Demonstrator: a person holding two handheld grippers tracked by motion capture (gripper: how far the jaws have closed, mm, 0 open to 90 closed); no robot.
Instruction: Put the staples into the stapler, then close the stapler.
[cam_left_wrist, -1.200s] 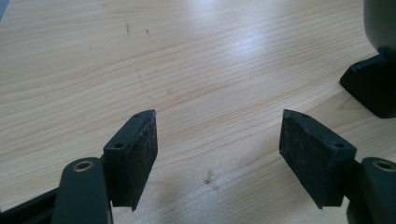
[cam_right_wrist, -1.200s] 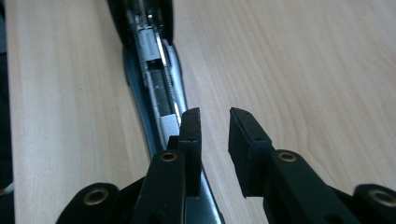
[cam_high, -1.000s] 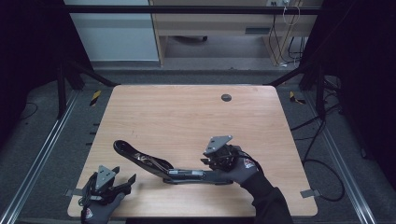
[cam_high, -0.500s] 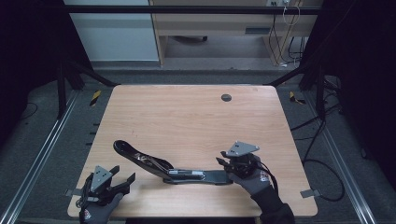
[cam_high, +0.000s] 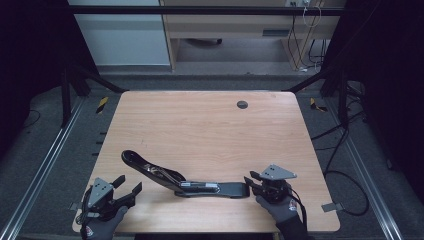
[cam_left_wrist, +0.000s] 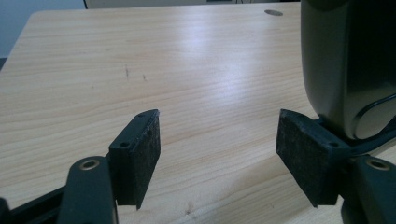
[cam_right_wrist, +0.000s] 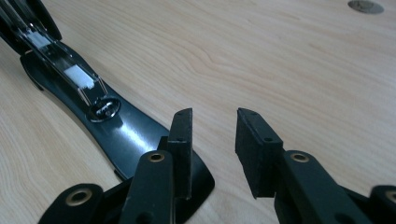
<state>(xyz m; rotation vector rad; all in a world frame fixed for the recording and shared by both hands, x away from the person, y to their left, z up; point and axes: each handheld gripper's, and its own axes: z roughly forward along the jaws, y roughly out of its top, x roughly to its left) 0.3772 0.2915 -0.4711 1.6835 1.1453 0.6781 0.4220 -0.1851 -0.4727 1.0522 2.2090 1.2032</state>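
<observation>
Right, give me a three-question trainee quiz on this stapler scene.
1. True or false: the stapler lies opened out on the table.
2. The right gripper is: A) clamped on the stapler's base, B) open beside the base's end, C) up by the round grommet.
3. What is between the left gripper pads?

Key: 1 true. 2 B; its jaws have just been opening, nothing between them. 3 Nothing, just bare table; the stapler's arm is off to one side.

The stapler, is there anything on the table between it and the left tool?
Nothing visible. In the high view only bare table lies between the left tool and the opened stapler. The left gripper view shows its pads apart over bare wood, with the stapler's raised arm close by.
</observation>
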